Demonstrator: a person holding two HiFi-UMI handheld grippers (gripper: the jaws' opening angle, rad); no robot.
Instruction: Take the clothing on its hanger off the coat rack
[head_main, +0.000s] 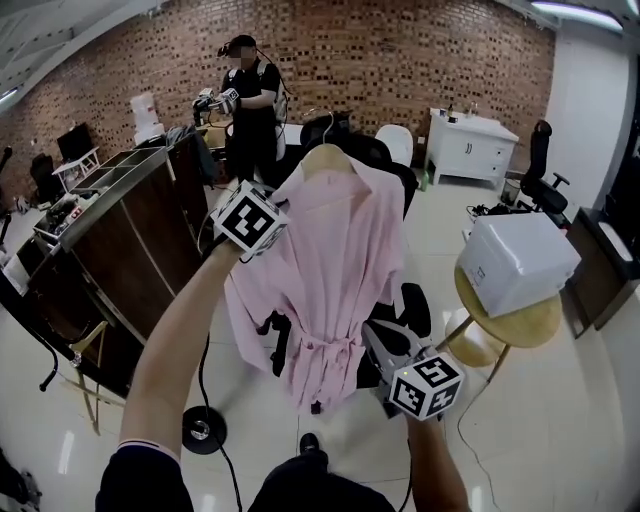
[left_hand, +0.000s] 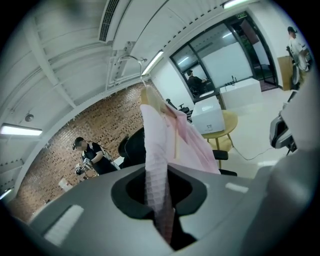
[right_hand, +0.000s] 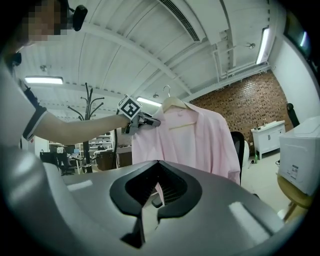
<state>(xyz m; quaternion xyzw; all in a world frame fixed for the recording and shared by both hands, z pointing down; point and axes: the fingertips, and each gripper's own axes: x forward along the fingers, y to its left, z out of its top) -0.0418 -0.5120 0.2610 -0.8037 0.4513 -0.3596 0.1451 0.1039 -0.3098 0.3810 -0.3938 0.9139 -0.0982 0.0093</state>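
Left gripper (left_hand: 163, 220) jaws tight on waffle-textured pink robe (left_hand: 156, 150) under curved wooden hanger (head_main: 325, 156); right gripper (right_hand: 146, 220) jaws slightly apart, empty.

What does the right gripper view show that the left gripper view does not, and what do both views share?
Only the right gripper view shows the dark coat rack and the left gripper from outside, clamped on the shoulder of the pink garment. Only the left gripper view shows that garment's fabric pinched between its own jaws, and a person in black standing in the background. Both views show the pink garment on its wooden hanger and the white box.
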